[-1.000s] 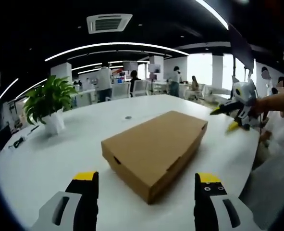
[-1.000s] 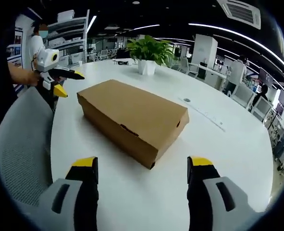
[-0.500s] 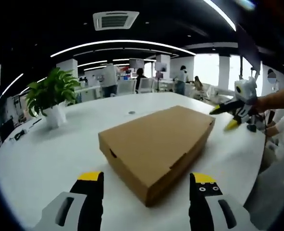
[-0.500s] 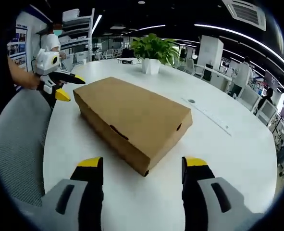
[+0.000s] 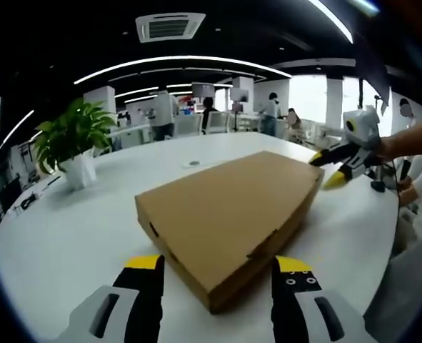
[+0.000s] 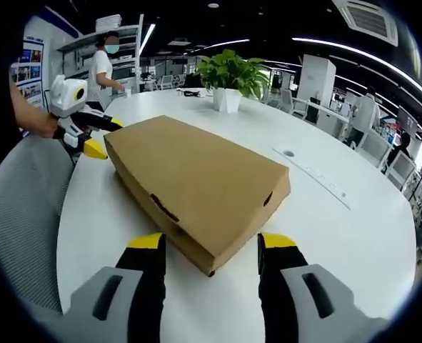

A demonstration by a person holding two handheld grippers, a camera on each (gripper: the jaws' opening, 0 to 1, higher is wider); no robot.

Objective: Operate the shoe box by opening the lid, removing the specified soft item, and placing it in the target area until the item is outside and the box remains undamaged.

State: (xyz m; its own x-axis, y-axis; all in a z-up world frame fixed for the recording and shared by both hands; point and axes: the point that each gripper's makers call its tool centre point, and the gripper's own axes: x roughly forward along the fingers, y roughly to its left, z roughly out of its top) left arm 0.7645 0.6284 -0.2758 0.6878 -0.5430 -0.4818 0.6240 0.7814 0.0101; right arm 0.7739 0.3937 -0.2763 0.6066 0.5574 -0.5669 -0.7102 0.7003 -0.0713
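Observation:
A closed brown cardboard shoe box point(image 5: 232, 214) point(image 6: 196, 189) lies flat on the white round table point(image 5: 68, 221) point(image 6: 339, 229), lid down. My left gripper point(image 5: 217, 263) is open, its yellow-tipped jaws straddling the box's near corner from just in front. My right gripper point(image 6: 206, 241) is open too, jaws on either side of the opposite near corner. In the left gripper view the right gripper point(image 5: 343, 153) comes in from the right beside the box's far end. The left gripper point(image 6: 78, 121) appears at the left in the right gripper view, near the box's far corner. The box's contents are hidden.
A potted green plant point(image 5: 71, 146) point(image 6: 228, 78) stands on the table beyond the box. A grey mesh chair point(image 6: 18, 229) is beside the table's edge. People and desks fill the office behind. Bare tabletop lies around the box.
Both grippers have moved closer to the box, so it looks larger and its near corners now sit between the jaws. The box itself has stayed closed and in place.

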